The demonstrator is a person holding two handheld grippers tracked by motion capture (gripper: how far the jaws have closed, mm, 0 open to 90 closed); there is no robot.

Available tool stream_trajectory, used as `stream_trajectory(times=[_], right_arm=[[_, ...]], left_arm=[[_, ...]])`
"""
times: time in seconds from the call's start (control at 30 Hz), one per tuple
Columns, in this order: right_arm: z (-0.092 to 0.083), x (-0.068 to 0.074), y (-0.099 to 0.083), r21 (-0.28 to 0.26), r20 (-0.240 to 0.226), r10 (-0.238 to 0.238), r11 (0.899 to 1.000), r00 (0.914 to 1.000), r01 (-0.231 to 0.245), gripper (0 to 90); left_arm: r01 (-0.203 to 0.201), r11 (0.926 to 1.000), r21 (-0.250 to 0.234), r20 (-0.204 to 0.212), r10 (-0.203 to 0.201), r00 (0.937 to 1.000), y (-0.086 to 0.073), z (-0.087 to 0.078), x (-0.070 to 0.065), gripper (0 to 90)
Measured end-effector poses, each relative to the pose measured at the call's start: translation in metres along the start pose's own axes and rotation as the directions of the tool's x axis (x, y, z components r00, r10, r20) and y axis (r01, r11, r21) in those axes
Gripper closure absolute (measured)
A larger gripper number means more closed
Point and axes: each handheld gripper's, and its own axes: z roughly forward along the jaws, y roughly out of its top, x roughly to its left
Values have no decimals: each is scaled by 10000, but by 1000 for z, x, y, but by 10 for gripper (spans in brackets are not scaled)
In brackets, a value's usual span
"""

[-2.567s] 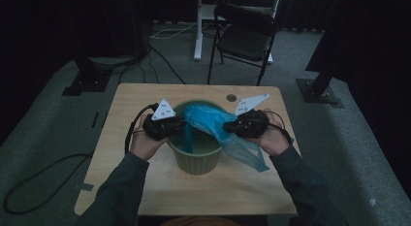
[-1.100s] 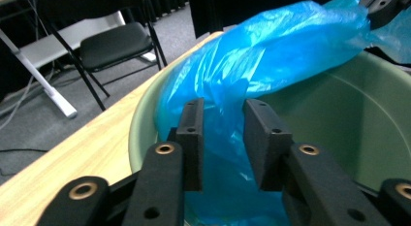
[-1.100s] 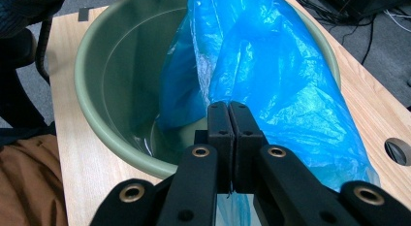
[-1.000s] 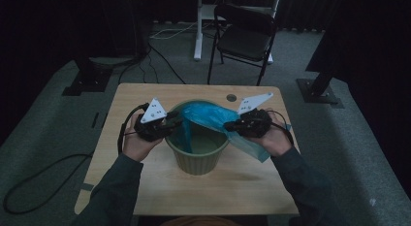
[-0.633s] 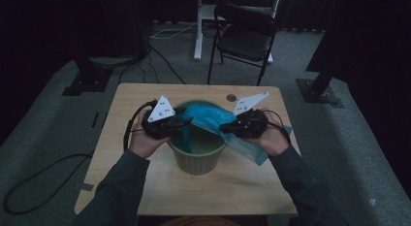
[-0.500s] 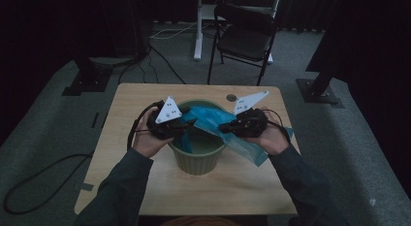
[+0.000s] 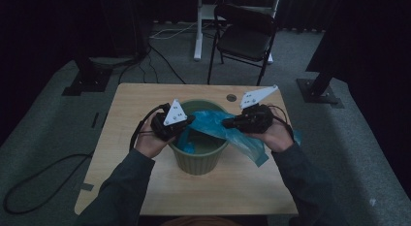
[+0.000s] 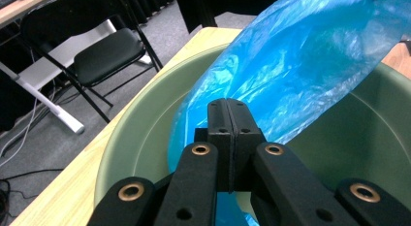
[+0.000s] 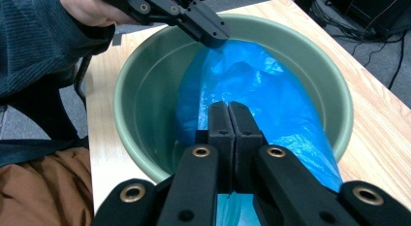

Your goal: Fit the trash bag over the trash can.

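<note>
Green bin (image 7: pixel 199 158) mid-bench (image 7: pixel 145 97), left claw (image 8: pixel 227 109) just closed, pinching blue bag (image 7: pixel 213 124) over bin's left rim, right claw (image 9: pixel 228 114) pinching bag at right rim

left gripper (image 7: pixel 190 120) | right gripper (image 7: pixel 227 123) | blue bag (image 7: pixel 213 123) over green bucket (image 7: pixel 199 160)

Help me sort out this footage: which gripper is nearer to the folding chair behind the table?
Right. The right gripper sits over the bin's right rim, more nearly below the chair; the left gripper sits at the left rim, farther across.
</note>
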Motion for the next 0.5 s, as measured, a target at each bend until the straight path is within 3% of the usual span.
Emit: stream_trajectory(times=[0.4, 0.47, 0.5], right_arm=[[-7, -8, -2, -245, -3, 362, 9990, 9993, -362, 894], [-6, -8, -2, -229, -95, 402, 9989, 9991, -404, 894], [-6, -8, -1, -224, -148, 414, 9989, 9990, -417, 894]], left_arm=[[343, 9994, -11, -131, -343, 9993, -14, -10, 7, 899], [336, 9994, -73, -156, -337, 9993, -14, -11, 7, 868], [353, 9993, -150, -148, -355, 9993, -13, -11, 6, 808]])
